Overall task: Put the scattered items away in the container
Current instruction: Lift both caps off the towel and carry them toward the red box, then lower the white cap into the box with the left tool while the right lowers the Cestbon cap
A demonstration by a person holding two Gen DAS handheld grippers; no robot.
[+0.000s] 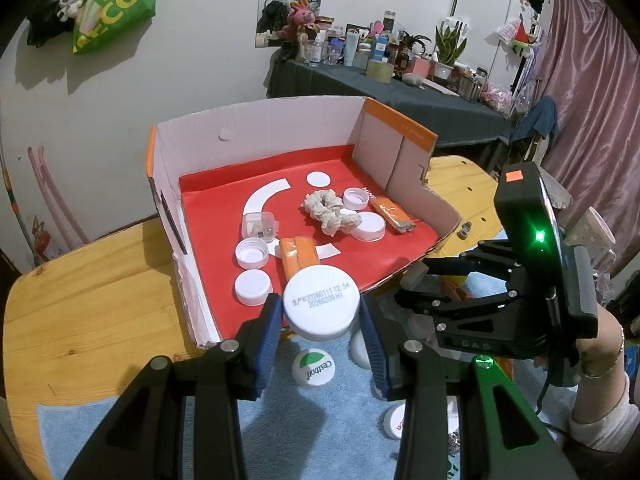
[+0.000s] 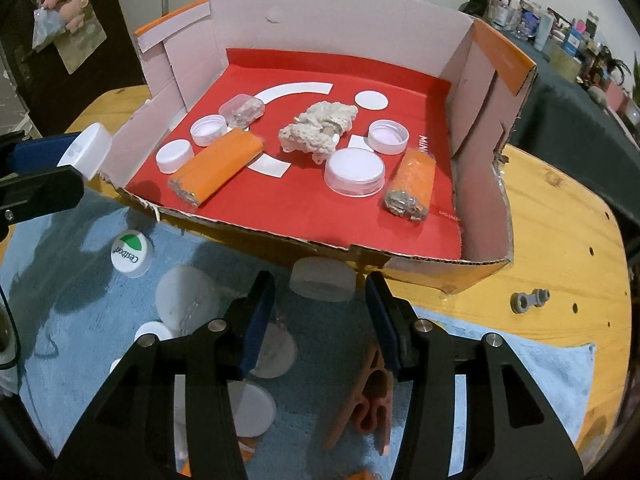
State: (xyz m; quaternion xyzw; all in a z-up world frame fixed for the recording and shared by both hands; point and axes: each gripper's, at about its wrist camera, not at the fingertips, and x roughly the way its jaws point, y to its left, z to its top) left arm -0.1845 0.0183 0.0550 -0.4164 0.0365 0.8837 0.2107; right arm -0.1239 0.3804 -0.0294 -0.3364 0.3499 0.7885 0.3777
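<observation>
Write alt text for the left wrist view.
The left gripper holds a white cap at the near edge of an open cardboard box that contains caps, orange packets and a scrunchie. The right gripper hangs over a blue towel.

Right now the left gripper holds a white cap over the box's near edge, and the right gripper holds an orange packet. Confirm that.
Not quite. The right gripper holds nothing; the right wrist view shows its jaws open above the blue towel. The left gripper does hold the white cap by the box.
</observation>
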